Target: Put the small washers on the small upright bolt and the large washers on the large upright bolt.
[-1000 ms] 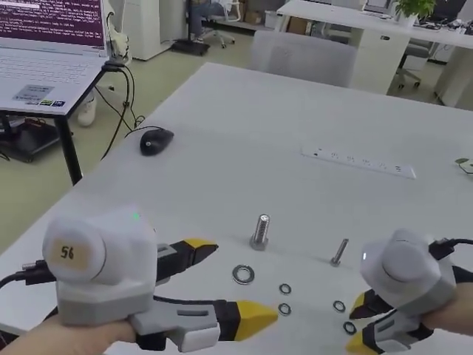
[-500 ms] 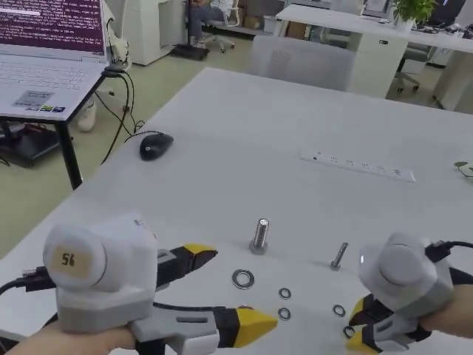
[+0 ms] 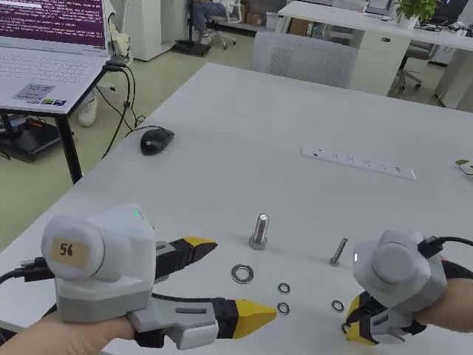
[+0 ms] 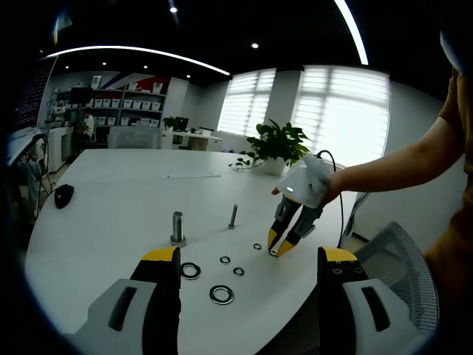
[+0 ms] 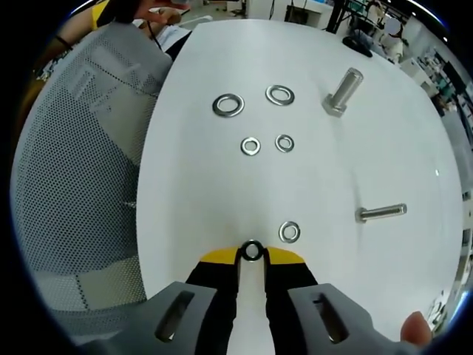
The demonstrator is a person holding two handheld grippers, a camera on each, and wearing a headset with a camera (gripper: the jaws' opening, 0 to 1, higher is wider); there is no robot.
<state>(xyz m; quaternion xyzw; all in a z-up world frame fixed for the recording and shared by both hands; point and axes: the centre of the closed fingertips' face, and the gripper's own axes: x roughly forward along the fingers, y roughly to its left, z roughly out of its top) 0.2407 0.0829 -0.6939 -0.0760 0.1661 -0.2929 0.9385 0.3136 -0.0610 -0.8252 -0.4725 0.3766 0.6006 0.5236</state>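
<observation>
We see the laptop (image 3: 52, 44) on a stand off the left edge of the worktop (image 3: 244, 126), and the mouse (image 3: 156, 140) lying on the worktop close to that edge. The left gripper (image 3: 230, 281) hangs over the near edge, its jaws spread wide with nothing between them. Just off its tips one large washer (image 3: 242, 274) lies flat, and the left gripper view gives us a second large washer (image 4: 221, 294) closer to the near edge. Beyond the first one the large bolt (image 3: 259, 231) stands on its head, bare of washers. To the right, two small washers (image 3: 284, 288) lie flat, one nearer us than the other. Further right the small bolt (image 3: 339, 251) stands upright, also bare, with a third small washer (image 3: 338, 305) on its near side. The right gripper (image 3: 353, 330) sits low by the near edge, jaws drawn almost together and pinching a fourth small washer (image 5: 253, 251) at their tips. The power strip (image 3: 358, 163) lies well beyond, toward the far right.
</observation>
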